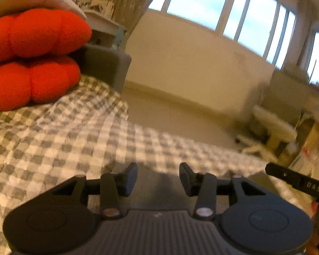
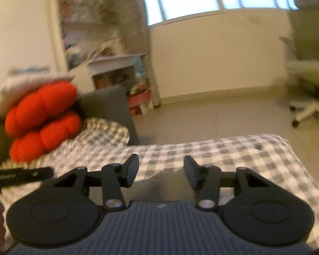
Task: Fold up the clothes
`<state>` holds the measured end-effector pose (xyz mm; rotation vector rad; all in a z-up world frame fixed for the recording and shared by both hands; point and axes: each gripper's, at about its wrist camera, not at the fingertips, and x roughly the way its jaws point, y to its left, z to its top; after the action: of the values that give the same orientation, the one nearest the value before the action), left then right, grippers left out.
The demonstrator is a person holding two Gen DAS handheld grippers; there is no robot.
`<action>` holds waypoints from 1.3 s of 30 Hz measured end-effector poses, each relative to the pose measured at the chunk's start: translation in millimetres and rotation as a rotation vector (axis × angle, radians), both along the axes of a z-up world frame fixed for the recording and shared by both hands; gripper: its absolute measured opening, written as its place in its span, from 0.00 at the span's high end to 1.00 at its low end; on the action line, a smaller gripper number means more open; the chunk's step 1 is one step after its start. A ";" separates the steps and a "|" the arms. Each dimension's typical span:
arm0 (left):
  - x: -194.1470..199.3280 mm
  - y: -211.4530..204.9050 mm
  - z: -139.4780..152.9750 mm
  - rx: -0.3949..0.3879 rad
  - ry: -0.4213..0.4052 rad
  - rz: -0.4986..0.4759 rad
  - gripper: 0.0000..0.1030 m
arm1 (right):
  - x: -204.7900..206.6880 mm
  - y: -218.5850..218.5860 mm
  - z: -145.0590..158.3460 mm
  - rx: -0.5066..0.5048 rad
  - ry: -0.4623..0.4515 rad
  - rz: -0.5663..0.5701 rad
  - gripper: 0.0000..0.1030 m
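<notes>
Both grippers hover over a bed covered in a grey-and-white checked sheet, and both stand with jaws apart and nothing between them — the left gripper near the bed's far edge, the right gripper toward its far right corner. No garment can be made out under either one; the frames are blurred. Two red cushions are stacked at the bed's left end against a grey headboard. Beyond the far edge lies open floor, with a white chair at its right.

Red puffy cushion on bed w/ grey-white checked cover, grey headboard behind; windows, cluttered shelf, white swivel chair.
</notes>
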<state>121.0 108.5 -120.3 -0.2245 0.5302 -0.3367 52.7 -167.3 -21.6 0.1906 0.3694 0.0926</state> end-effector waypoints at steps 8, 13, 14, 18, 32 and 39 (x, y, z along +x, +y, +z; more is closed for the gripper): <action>12.2 9.7 -22.3 0.020 0.036 0.015 0.58 | 29.7 -8.2 -35.1 -0.046 0.162 -0.063 0.57; 10.0 11.8 -9.5 -0.007 0.087 0.021 0.57 | 21.8 -18.4 -32.3 0.026 0.165 -0.077 0.57; 9.3 15.5 -5.3 -0.029 0.108 0.020 0.54 | 19.4 -15.9 -28.0 0.018 0.156 -0.072 0.57; 4.8 33.4 9.4 -0.113 0.196 0.021 0.42 | 3.5 -7.6 -10.6 -0.003 0.128 -0.043 0.57; -6.3 79.1 -8.1 -0.335 0.541 0.029 0.38 | -27.6 30.5 20.4 -0.022 0.185 0.082 0.55; -5.3 78.5 -32.8 -0.423 0.614 0.021 0.43 | -29.3 47.7 16.2 -0.048 0.212 0.131 0.55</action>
<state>115.7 187.0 -153.2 -0.7564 1.0590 -0.3562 23.3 -119.5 -5.4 0.1285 0.5951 0.1929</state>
